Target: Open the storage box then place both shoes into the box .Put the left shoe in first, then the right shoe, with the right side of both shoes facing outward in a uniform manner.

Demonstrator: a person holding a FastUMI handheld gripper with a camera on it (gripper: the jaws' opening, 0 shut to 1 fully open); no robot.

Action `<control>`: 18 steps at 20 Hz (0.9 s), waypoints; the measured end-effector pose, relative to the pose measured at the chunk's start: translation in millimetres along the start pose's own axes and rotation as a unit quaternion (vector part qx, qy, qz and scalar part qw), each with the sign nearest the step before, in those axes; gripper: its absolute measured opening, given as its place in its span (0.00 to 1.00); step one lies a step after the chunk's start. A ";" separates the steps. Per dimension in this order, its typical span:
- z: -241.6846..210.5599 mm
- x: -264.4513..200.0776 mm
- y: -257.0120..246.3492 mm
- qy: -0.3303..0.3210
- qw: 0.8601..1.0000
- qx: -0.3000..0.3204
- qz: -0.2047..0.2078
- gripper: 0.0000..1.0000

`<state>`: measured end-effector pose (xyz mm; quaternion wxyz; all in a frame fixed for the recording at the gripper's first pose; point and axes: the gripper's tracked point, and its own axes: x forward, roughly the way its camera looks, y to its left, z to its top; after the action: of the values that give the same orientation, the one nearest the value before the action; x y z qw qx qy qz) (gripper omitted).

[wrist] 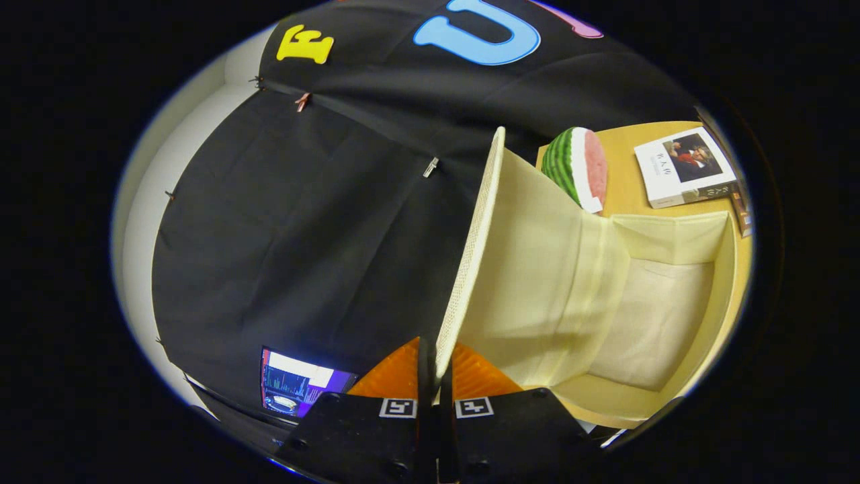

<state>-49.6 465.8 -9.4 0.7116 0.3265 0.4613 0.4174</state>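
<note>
Gripper view: gripper (435, 376) is clenched on the lid (470, 255) edge of the storage box (722, 296), both fingers pinching it. Lid's swung up, long axis running away from the fingers, box open w/ inside facing right. Watermelon slice (578, 168) & book (685, 168) sit on the table (621, 188) beyond.

Storage box (722, 296) open on table (621, 181), lid (470, 249) raised on edge, clamped between fingers (470, 373) at near end. Watermelon slice (576, 167) just beyond box, on table. Book (685, 168) beside slice, farther from lid. Monitor (299, 383) on lid's other side, near fingers.
</note>
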 end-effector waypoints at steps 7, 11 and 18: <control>-7.4 57.0 2.1 0.014 1.000 -0.007 -0.023 0.06; -8.9 63.1 3.8 0.003 0.999 -0.037 -0.030 0.30; 55.8 -8.1 -27.2 -0.097 0.965 -0.207 -0.131 0.98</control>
<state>8.4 442.2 -9.3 0.8536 0.1477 0.3323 0.3730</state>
